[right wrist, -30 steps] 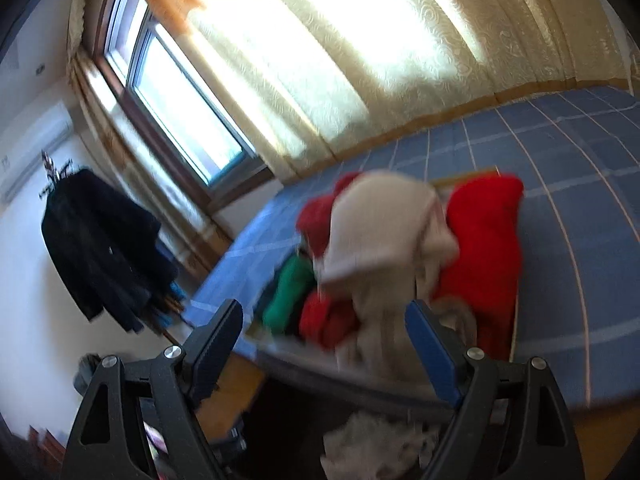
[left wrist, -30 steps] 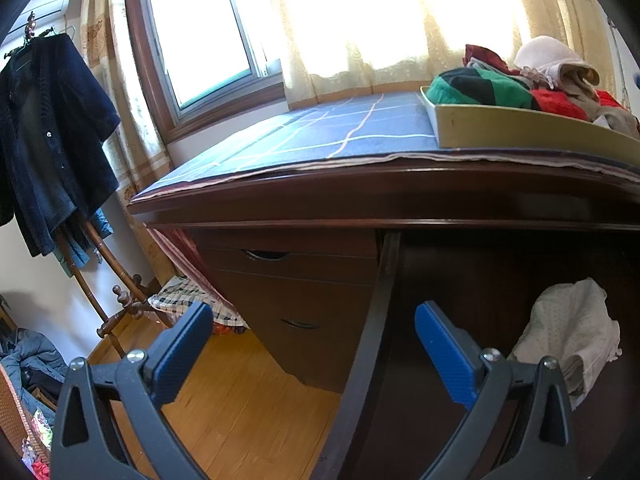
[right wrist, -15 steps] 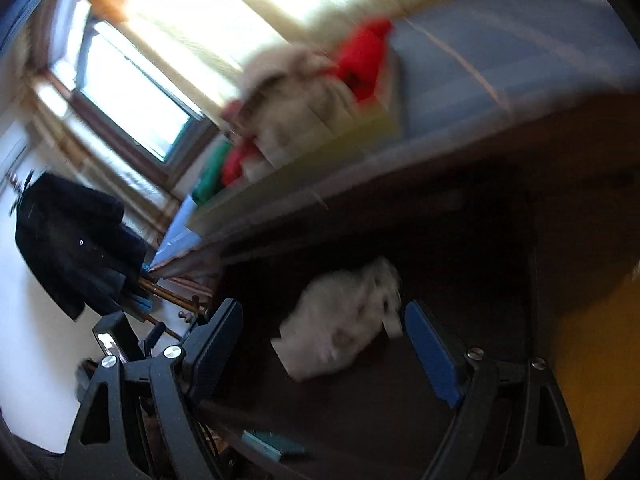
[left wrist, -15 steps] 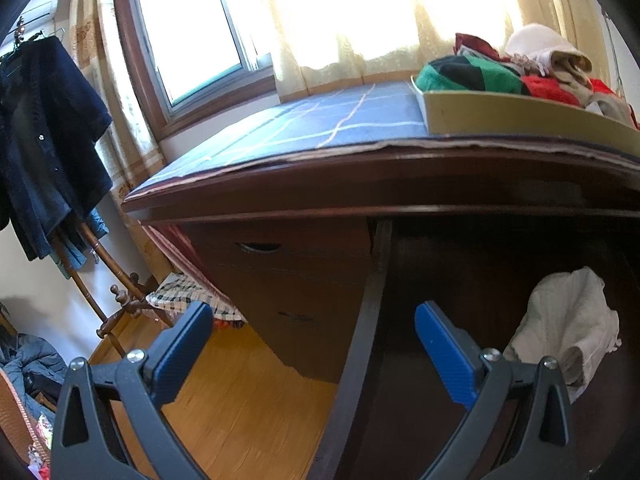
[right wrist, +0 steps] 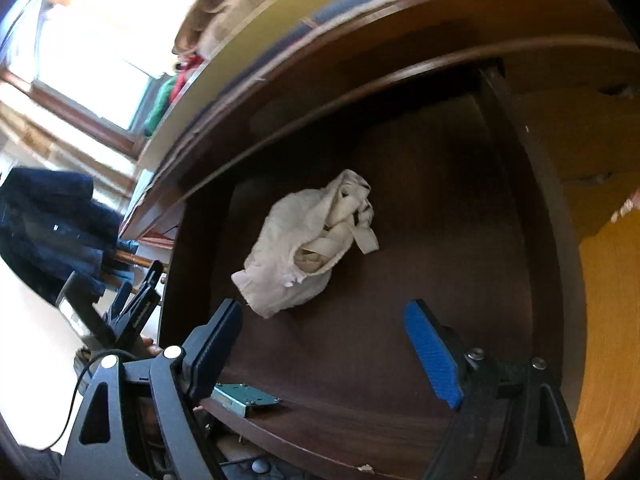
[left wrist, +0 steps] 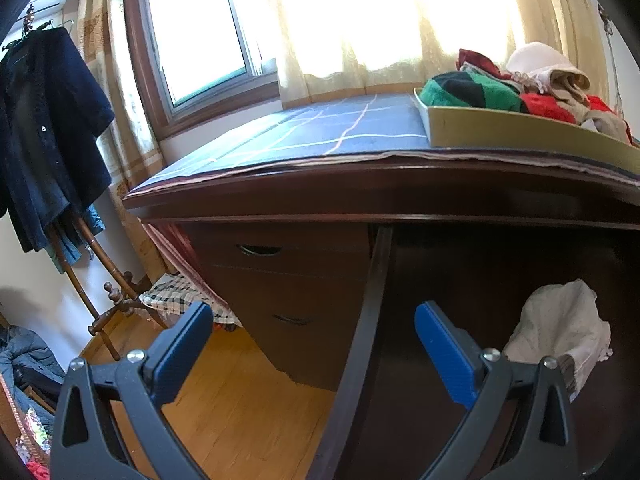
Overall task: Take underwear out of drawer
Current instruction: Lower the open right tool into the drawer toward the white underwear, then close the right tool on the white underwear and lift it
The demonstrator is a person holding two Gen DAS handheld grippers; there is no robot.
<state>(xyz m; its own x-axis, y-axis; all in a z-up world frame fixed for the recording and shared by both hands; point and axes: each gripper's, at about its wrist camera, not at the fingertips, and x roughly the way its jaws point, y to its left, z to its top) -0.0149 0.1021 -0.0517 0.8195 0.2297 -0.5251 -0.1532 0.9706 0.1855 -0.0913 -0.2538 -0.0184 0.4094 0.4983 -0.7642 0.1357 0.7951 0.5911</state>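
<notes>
The right gripper (right wrist: 324, 344) has swung down from the tray of clothes (left wrist: 520, 136), fingers spread, toward the crumpled white underwear (right wrist: 308, 248) at frame centre in the open drawer (right wrist: 400, 360).

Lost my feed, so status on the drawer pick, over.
Right gripper open above the white underwear, not touching. Left gripper open, straddling the drawer side. Nothing in the way.
</notes>
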